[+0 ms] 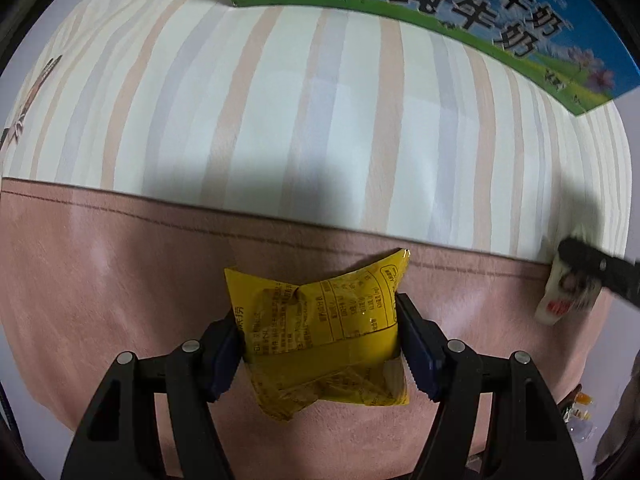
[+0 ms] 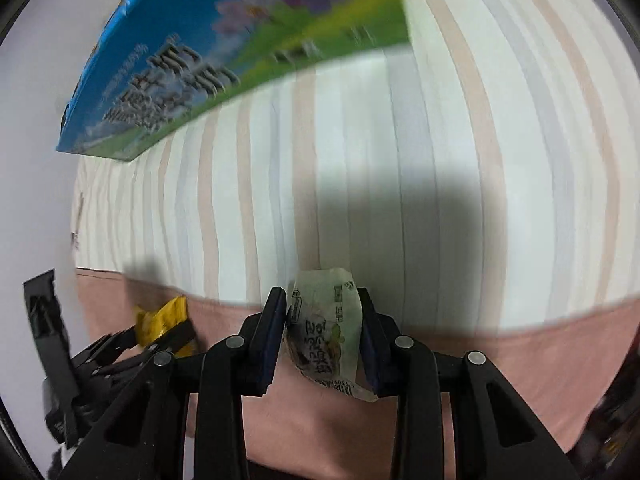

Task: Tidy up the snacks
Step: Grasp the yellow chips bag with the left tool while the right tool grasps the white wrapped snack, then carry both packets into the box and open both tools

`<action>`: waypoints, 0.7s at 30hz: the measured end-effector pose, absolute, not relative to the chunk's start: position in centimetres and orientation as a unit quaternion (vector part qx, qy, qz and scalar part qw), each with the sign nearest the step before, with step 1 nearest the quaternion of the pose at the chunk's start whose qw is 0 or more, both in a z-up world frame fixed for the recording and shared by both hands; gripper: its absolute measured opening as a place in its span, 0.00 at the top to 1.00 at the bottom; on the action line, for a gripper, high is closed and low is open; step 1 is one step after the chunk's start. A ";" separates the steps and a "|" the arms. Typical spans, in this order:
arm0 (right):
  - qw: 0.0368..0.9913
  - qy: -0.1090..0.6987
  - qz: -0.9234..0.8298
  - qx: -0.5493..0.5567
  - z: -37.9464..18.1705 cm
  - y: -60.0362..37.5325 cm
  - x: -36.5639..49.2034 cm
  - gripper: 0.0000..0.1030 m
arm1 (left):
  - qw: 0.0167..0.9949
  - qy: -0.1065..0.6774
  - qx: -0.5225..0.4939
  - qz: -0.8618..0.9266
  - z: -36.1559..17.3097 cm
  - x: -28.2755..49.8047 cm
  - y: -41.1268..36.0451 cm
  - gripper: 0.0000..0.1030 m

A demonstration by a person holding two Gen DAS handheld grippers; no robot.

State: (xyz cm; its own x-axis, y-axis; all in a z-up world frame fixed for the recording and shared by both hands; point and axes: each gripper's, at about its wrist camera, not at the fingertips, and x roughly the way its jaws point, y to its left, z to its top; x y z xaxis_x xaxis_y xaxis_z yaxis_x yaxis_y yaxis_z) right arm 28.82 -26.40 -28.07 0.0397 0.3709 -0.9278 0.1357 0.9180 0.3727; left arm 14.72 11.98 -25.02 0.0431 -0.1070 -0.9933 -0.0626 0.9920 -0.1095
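The milk carton box (image 1: 460, 12) stood at the far side of the striped bedsheet (image 1: 320, 120), and no snack showed inside it, so sorting looked barely begun. The left gripper (image 1: 320, 332) was clamped on a yellow snack packet (image 1: 320, 320) above the pink band. The right gripper (image 2: 324, 332) was pinched shut on a small pale green packet (image 2: 324, 328), both well short of the box

A broad stretch of striped cloth (image 1: 320, 120) is left bare ahead. The far edge is blocked by the milk carton (image 1: 460, 12); the flanks are taken by packet-laden grippers.
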 end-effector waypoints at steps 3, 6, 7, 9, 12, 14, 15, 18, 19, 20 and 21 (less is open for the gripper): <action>0.678 0.695 0.094 0.220 -29.6 -26.4 28.2 0.55 | 0.717 0.695 -0.053 -0.015 -25.7 14.5 11.5 0.32; 0.679 0.692 0.103 0.222 -29.7 -25.8 27.2 0.47 | 0.713 0.700 -0.047 -0.017 -26.7 14.8 11.2 0.32; 0.679 0.694 0.105 0.216 -29.8 -25.4 27.4 0.45 | 0.712 0.701 -0.046 -0.018 -26.9 14.8 11.1 0.31; 0.678 0.697 0.106 0.208 -30.0 -24.2 27.7 0.42 | 0.710 0.703 -0.044 -0.017 -27.1 14.9 10.9 0.31; 0.682 0.700 0.104 0.188 -30.1 -23.4 27.3 0.42 | 0.712 0.701 -0.041 -0.018 -26.9 15.3 10.4 0.33; 0.694 0.696 0.094 0.155 -29.8 -22.5 26.8 0.52 | 0.717 0.696 -0.038 -0.019 -26.4 15.1 10.1 0.34; 0.701 0.694 0.087 0.136 -30.1 -21.5 26.6 0.58 | 0.719 0.694 -0.038 -0.021 -26.4 15.0 9.9 0.35; 0.712 0.684 0.089 0.128 -29.9 -20.8 25.9 0.62 | 0.718 0.694 -0.050 -0.029 -25.4 14.8 9.9 0.38; 0.714 0.682 0.089 0.127 -29.7 -20.8 25.7 0.62 | 0.718 0.693 -0.054 -0.033 -25.0 14.8 10.0 0.38; 0.718 0.678 0.088 0.128 -29.5 -20.6 25.5 0.62 | 0.721 0.690 -0.054 -0.036 -24.5 14.8 9.9 0.38; 0.720 0.676 0.089 0.129 -29.3 -20.6 25.3 0.62 | 0.726 0.685 -0.052 -0.040 -23.8 14.9 9.7 0.38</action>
State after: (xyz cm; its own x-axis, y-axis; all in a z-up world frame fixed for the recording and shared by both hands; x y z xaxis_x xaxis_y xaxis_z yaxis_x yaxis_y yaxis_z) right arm 25.34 -20.61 -29.30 0.0701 0.3025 -0.9506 0.0467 0.9509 0.3061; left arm 14.85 9.75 -23.84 0.0593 -0.1295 -0.9898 -0.0137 0.9913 -0.1305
